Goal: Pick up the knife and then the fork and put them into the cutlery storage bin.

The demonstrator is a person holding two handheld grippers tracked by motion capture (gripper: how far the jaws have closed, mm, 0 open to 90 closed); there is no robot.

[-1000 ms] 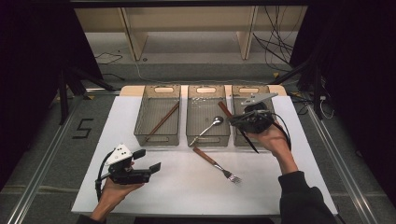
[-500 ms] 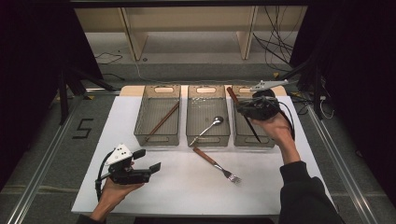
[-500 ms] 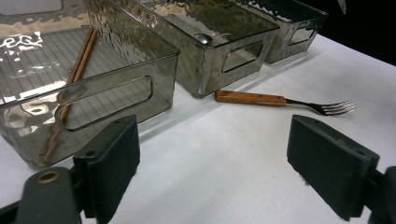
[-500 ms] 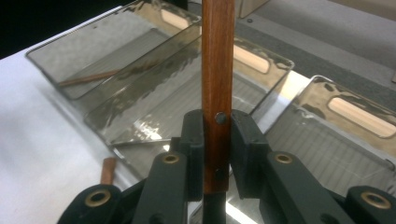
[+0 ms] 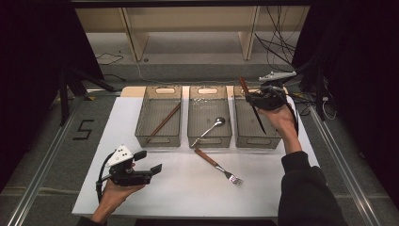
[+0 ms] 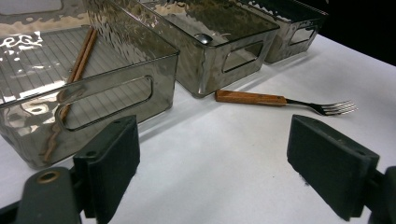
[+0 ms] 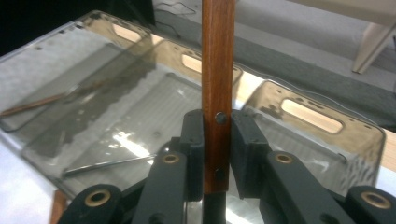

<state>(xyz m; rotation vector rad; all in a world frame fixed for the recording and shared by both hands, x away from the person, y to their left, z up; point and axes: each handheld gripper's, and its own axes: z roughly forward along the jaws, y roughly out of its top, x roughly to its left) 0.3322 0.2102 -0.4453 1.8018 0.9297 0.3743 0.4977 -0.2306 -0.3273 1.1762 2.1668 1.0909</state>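
Holding a wooden-handled knife by its handle, jaws of the right gripper clamped on both flat sides, seen plainly in the right gripper view where the brown handle rises straight up between the two black jaws with its rivets showing. Hanging over the rightmost bin of three smoked-plastic bins on the white desk, handle end pointing up and away toward the far rim, dark blade slanting down and toward the person into the bin. Long axis of the knife running roughly along the length of that bin, so a lowering and release looks like all that is called for; tip near the bin's floor, though contact cannot be told.

Resting low at the near left of the desk, left gripper with jaws spread wide and nothing between them. Lying ahead and to the right of those open jaws, a fork with a wooden handle, flat on the desk just in front of the middle bin, handle toward the bins and tines toward the near right. Nearer to the left gripper than to the right one, judged from the high view, and crosswise enough to the jaws for a pinch on the handle.

Already sorted: chopsticks in the left bin, a spoon in the middle one.
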